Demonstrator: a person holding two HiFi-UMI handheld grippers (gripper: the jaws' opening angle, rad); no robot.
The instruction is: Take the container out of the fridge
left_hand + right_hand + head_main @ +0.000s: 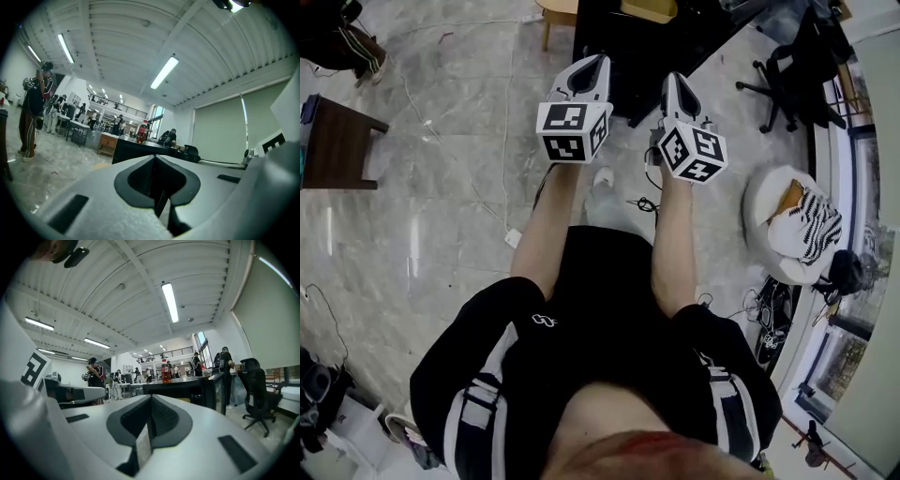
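No container shows in any view. A low black cabinet (647, 42) stands just ahead of me, with a red bottle (141, 132) on top; in the right gripper view the cabinet (187, 390) shows a glass-fronted side. Both grippers are held side by side at chest height, pointing at it from a short way off. My left gripper (596, 60) has its jaws pressed together with nothing between them, and the left gripper view (154, 157) shows the same. My right gripper (675, 79) is likewise shut and empty (151, 397).
A black office chair (787, 66) stands right of the cabinet and a white beanbag (787, 220) lies on the floor at my right. A dark wooden table (337, 141) is far left. Cables (502, 220) cross the marble floor. A person (33, 112) stands further off.
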